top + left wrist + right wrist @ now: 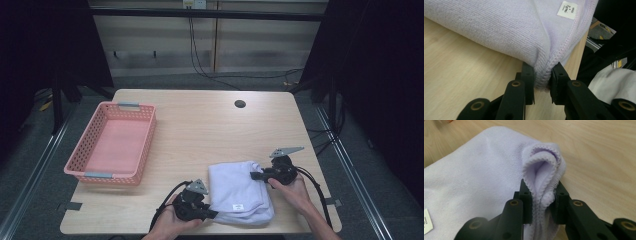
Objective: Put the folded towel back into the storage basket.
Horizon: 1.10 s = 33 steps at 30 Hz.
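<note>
A folded pale lilac towel (239, 190) lies on the wooden table (200, 130) near its front edge. My left gripper (212, 213) is shut on the towel's near left corner; in the left gripper view the stitched edge of the towel (499, 27) is pinched between the black pads (529, 77), and a white label (566, 10) shows on the cloth. My right gripper (255, 175) is shut on the far right corner, where the bunched folds of the towel (474, 177) stand squeezed between its pads (527, 200). A hand holds each gripper.
A pink plastic basket (145, 145) stands at the left side of the table, with nothing in it. A round cable hole (240, 104) sits near the far edge. Bare wood lies between basket and towel. Dark floor and cables surround the table.
</note>
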Tool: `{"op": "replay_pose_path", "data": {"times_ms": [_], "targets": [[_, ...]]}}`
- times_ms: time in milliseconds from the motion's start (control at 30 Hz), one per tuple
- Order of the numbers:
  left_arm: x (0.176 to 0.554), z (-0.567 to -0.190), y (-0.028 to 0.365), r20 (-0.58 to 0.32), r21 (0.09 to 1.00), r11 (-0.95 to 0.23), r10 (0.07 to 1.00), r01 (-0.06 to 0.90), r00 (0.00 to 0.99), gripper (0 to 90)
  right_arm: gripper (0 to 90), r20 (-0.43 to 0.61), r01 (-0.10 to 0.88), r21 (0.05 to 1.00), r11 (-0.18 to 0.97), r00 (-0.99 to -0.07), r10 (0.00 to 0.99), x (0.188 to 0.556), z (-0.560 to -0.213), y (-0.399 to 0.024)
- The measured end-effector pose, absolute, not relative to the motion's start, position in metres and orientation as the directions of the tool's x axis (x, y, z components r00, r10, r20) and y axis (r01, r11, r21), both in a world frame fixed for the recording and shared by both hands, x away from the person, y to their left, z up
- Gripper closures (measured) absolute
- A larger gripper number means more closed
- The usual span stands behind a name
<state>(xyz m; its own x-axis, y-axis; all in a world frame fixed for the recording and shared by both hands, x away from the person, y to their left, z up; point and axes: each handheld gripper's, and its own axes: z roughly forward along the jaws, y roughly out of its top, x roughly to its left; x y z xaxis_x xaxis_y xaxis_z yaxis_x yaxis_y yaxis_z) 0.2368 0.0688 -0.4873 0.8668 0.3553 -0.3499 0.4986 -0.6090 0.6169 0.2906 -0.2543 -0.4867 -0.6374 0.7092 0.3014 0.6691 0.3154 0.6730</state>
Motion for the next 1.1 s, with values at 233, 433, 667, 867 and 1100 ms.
{"op": "replay_pose_path", "data": {"times_ms": [233,433,667,867,1100], "targets": [[0.241,-0.482,0.085,-0.347,0.627,-0.595,0.365,0.503,0.864,76.1,74.6,0.311,0.659,0.688,0.303,-0.646,0.697,0.293,-0.479,-0.245],[0.244,-0.47,0.089,-0.342,0.655,-0.572,0.359,0.494,0.869,76.1,74.6,0.31,0.647,0.706,0.289,-0.649,0.694,0.295,-0.471,-0.246],[0.251,-0.451,0.093,-0.328,0.692,-0.534,0.368,0.486,0.87,76.1,74.7,0.301,0.619,0.738,0.268,-0.658,0.69,0.305,-0.452,-0.246],[0.253,-0.441,0.102,-0.322,0.703,-0.509,0.394,0.496,0.861,76.1,74.7,0.279,0.593,0.755,0.279,-0.677,0.681,0.317,-0.434,-0.234],[0.259,-0.429,0.12,-0.305,0.716,-0.484,0.432,0.503,0.849,76.1,74.7,0.282,0.575,0.77,0.277,-0.696,0.661,0.333,-0.428,-0.217]]}}
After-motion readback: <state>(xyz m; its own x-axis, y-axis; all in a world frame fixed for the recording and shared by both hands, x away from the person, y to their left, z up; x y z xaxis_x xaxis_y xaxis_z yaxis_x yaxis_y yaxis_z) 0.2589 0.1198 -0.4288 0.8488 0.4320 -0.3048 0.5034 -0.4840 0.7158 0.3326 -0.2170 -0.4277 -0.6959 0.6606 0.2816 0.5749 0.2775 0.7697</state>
